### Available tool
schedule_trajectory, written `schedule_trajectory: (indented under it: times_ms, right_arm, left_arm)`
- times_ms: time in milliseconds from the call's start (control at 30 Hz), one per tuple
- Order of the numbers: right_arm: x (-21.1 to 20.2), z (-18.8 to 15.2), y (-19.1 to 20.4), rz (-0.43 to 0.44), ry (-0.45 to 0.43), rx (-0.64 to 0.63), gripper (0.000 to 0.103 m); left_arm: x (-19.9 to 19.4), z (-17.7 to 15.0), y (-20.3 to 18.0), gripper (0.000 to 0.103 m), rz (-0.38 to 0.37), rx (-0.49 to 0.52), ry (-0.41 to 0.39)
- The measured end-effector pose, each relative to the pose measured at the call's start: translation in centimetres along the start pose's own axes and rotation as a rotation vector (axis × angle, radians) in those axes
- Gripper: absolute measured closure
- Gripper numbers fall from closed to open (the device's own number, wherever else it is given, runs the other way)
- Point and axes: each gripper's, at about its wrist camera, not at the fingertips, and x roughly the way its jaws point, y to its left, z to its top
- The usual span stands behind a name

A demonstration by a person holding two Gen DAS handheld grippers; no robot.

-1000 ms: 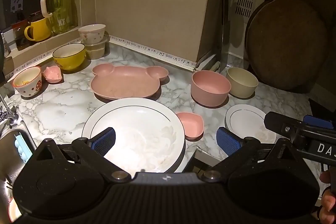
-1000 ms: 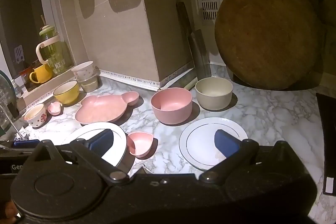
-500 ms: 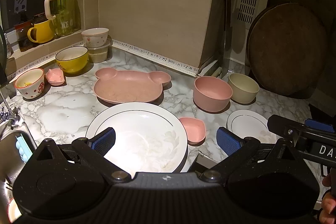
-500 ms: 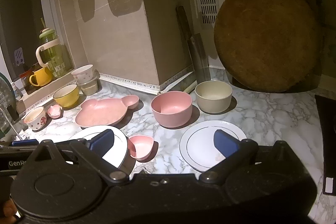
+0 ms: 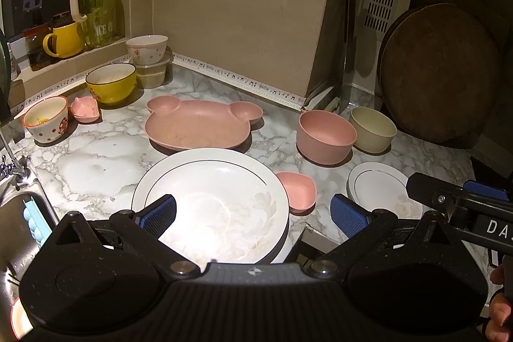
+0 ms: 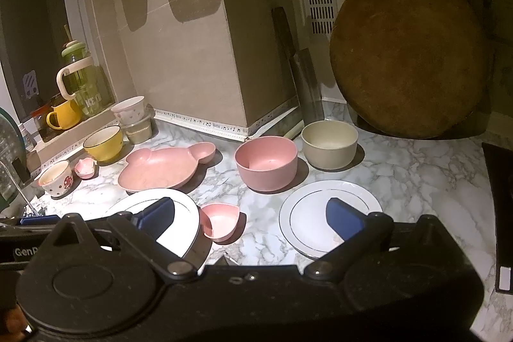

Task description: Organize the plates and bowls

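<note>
On the marble tabletop (image 5: 96, 162), the left gripper (image 5: 253, 212) hovers with its blue-padded fingers (image 5: 158, 213) spread wide and holding nothing, above the near edge of a large white plate (image 5: 221, 197). Just beside that plate on the right sits a small pink heart-shaped dish (image 5: 296, 189), and behind it lies a pink bear-shaped plate (image 5: 198, 125). Further right stand a pink bowl (image 5: 325, 135) and a beige bowl (image 5: 372, 129), close together, with a small white plate (image 5: 378, 189) in front of them. The right gripper (image 6: 250, 212) also has its fingers (image 6: 344, 217) spread apart and empty, one over the small white plate. Along the left wall are a yellow bowl (image 5: 110, 82), a mushroom-print bowl (image 5: 46, 117) and a white bowl (image 5: 147, 48) stacked on a plastic tub (image 5: 150, 74).
</note>
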Motion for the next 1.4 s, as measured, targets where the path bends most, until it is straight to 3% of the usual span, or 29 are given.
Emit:
schedule_trajectory:
  times_ms: [667, 1400]
  right_arm:
    - [-0.1, 0.3, 0.3, -0.001, 0.01, -0.017, 0.003]
    - [0.6, 0.2, 1.0, 0.064, 0.013, -0.038, 0.004]
  left_arm:
    - [0.0, 0.0, 0.2, 0.0, 0.0, -0.007, 0.004]
    - [0.5, -0.2, 1.3, 0.0, 0.031, -0.04, 0.024]
